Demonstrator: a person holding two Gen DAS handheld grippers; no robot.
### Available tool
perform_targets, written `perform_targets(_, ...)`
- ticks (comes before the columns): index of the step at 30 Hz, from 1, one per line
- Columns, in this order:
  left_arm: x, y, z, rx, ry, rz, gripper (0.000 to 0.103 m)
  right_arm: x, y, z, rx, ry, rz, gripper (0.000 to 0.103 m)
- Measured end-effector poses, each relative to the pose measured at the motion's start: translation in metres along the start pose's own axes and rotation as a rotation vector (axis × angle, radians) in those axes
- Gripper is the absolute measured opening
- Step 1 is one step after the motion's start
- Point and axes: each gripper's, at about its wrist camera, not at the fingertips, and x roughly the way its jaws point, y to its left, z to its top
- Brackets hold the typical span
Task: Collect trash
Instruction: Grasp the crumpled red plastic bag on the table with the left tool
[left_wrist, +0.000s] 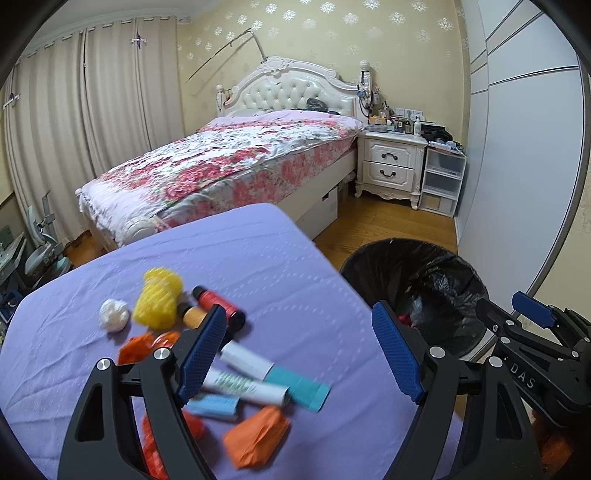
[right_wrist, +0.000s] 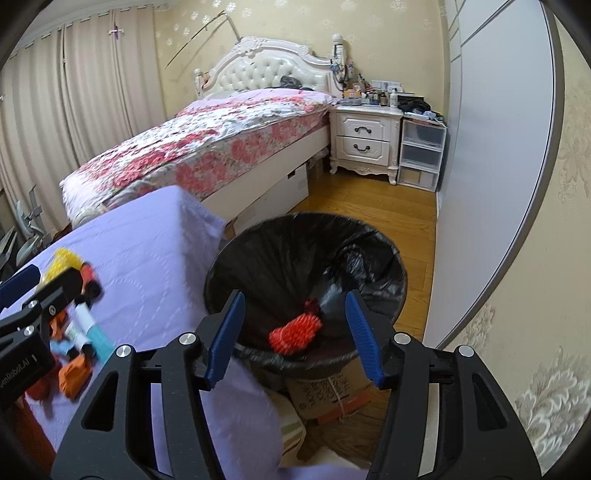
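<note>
Left gripper (left_wrist: 299, 354): fingers spread wide, nothing between them, hovering above the trash pile on the table (left_wrist: 258, 251).
Right gripper (right_wrist: 295, 336): fingers wide and empty, poised over the open mouth of the bin (right_wrist: 229, 266).
Bin: black-lined, standing on the floor just beside the table's edge; a red mesh piece (right_wrist: 293, 334) already lies inside.
Trash on the table: white paper ball (left_wrist: 114, 314), yellow mesh sleeve (left_wrist: 158, 298), red bottle (left_wrist: 219, 306), an orange-capped small bottle (left_wrist: 192, 314), white and teal tube (left_wrist: 273, 373), a second white tube (left_wrist: 245, 387), a light blue packet (left_wrist: 218, 406), orange crumpled wrapper (left_wrist: 255, 439) and more orange and red scraps at the near edge.
Progress, as I judge it: one piece binned, most of the pile not yet collected.
Risk, crowding: pieces touch and overlap, so closing fingers may catch two at once or nudge a neighbour off the near edge.
Risk, round things: bottles and tubes can roll away from a glancing finger.
Risk, soft things: mesh and paper crush and may slip out on the way to the bin.
Risk, cloth: low fingers may snag the purple cover and drag the pile.
</note>
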Motion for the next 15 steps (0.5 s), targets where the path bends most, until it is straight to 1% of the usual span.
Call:
perform_targets(4,-0.015,0.016,-0.015,-0.013,0.005,0.030,0.078,-0.014,0.017,-0.018,-0.024,0.017,0.043,0.056)
perform_targets(10,-0.032,0.042,-0.041,-0.032,0.019,0.092,0.078,-0.028,0.044,-0.037,-0.088,0.030,0.095,0.057)
perform_targets(15,-0.032,0.065,-0.057,-0.067,0.056,0.135,0.078,-0.032,0.059,-0.043,-0.111,0.038,0.132,0.058)
